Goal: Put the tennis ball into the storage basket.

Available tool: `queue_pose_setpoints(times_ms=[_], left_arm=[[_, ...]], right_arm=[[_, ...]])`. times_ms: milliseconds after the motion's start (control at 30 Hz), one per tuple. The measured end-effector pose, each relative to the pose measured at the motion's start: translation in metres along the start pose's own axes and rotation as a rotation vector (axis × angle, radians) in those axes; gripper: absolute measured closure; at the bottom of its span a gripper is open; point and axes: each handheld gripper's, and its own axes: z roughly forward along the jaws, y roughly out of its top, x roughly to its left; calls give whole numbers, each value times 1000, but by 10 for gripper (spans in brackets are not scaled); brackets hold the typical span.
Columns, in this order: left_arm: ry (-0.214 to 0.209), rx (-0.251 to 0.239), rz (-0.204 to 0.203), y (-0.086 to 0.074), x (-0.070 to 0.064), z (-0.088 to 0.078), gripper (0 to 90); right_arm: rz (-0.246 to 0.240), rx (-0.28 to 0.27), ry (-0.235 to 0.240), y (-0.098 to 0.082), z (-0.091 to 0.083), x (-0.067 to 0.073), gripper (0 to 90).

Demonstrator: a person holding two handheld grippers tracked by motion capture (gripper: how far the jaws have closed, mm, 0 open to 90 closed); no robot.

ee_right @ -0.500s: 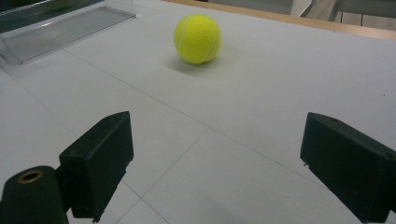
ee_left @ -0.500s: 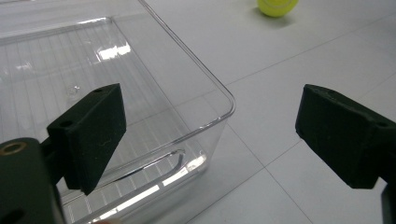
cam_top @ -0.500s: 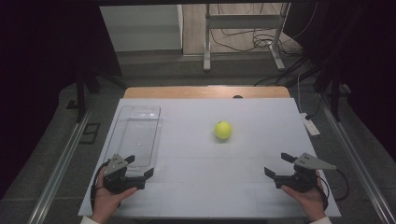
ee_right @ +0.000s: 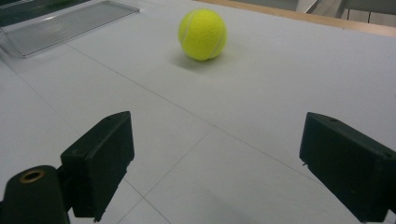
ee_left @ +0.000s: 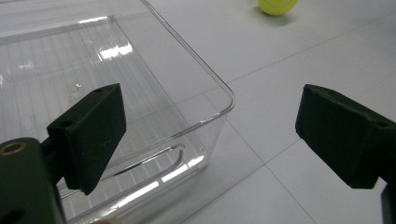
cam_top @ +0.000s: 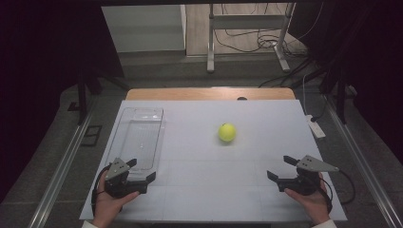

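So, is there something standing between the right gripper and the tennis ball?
Nothing visible. The right gripper has open jaws pointing at the tennis ball, with bare white table between them. The clear tray sits off to the side.

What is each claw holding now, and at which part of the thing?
Nothing is held. The left claw is open near the clear tray's corner, and the right claw is open, well short of the tennis ball.

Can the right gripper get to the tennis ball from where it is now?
Probably yes. The right gripper has its jaws wide open and faces the tennis ball across bare white table. Nothing lies between them, and the clear tray stands far off to the side.
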Motion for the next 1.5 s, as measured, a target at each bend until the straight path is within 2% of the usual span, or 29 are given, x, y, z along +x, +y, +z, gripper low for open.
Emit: queue_pose_setpoints(times_ms=[933,1200,1500], left_arm=[[6,-1,12,1,0,0,100],[13,6,38,6,-5,0,102],[9,15,23,13,-8,1,103]], right_arm=[[7,12,5,-1,1,-1,107],[9,16,4,-1,2,-1,107],[15,18,5,-2,2,-1,107]])
